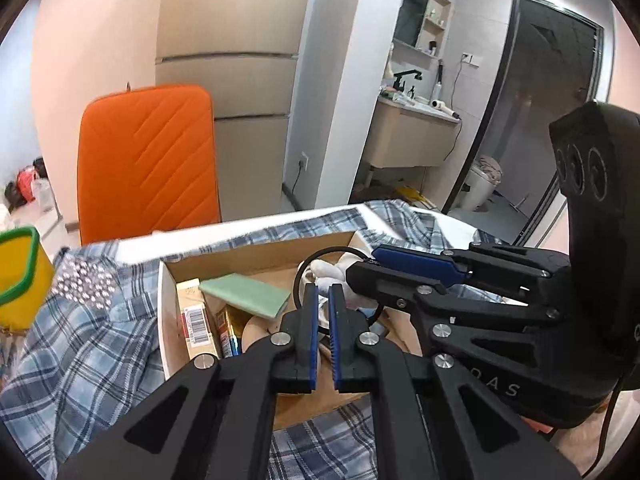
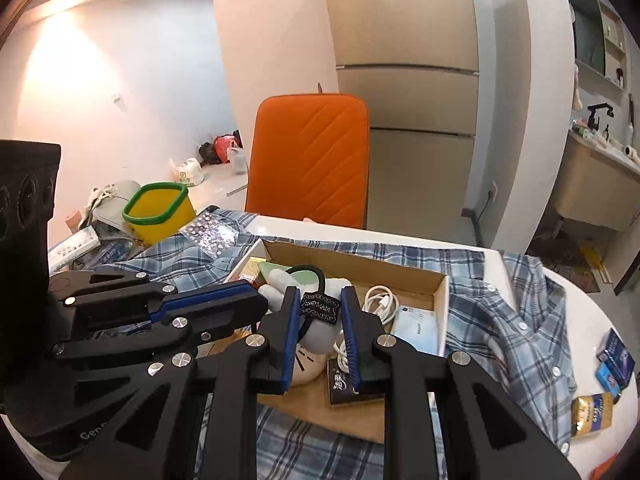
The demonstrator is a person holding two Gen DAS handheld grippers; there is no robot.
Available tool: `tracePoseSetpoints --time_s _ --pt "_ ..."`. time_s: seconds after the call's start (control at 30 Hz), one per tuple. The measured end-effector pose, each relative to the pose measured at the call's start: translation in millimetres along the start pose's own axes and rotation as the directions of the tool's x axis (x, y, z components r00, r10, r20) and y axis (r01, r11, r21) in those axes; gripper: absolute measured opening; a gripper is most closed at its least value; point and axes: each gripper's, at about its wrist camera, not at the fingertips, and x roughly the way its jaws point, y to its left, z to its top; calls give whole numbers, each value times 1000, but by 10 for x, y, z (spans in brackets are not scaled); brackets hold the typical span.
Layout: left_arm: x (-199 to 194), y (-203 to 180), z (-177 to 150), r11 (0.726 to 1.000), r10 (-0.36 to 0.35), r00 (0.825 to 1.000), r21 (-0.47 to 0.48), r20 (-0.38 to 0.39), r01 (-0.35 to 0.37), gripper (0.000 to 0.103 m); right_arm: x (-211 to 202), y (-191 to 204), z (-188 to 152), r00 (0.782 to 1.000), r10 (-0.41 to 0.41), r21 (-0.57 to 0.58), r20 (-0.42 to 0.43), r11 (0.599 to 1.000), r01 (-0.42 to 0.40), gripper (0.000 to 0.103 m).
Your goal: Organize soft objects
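A cardboard box [image 2: 404,276] lies on a blue plaid shirt [image 2: 516,320] on the white table. In it is a white plush toy [image 2: 320,334] with a black band [image 2: 310,270] and a black patterned tag [image 2: 320,308]. My right gripper [image 2: 320,312] is over the box, its jaws closed on the tag. In the left wrist view my left gripper [image 1: 324,312] hangs over the box [image 1: 256,258] with its jaws nearly together and nothing between them. The right gripper [image 1: 360,276] crosses in from the right beside the plush toy [image 1: 332,270].
The box also holds a green sponge [image 1: 246,294], packets [image 1: 196,316], a white cable [image 2: 380,300] and a dark packet [image 2: 344,386]. A yellow bin [image 2: 158,210] stands at the back left, an orange chair [image 2: 312,164] behind the table. Small packets [image 2: 608,372] lie at the right edge.
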Motion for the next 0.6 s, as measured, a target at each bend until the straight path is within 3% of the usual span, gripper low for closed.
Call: tracePoseSetpoints --time_s 0.2,0.27,0.33,0.4,0.47,0.6 --pt "143 85 -65 999 21 999 -31 -44 -23 7 244 -74 -40 999 -13 31 -30 999 14 25" --pt "143 87 -69 999 41 998 -29 -47 -43 20 257 -101 -51 999 -33 33 -32 999 34 27" --pt "100 95 -68 997 74 997 -26 -25 -75 56 250 -131 -53 998 -61 31 -31 998 62 28" --pt "24 105 -59 992 122 992 -26 9 -122 69 226 -173 -47 995 -92 38 -33 995 93 34" --pt "-46 126 -52 994 108 994 -32 21 -107 69 158 -228 -47 995 -97 56 -14 994 98 55" --pt "-217 93 -28 989 146 987 -19 66 -145 69 -37 -265 -21 993 -114 75 33 991 112 56"
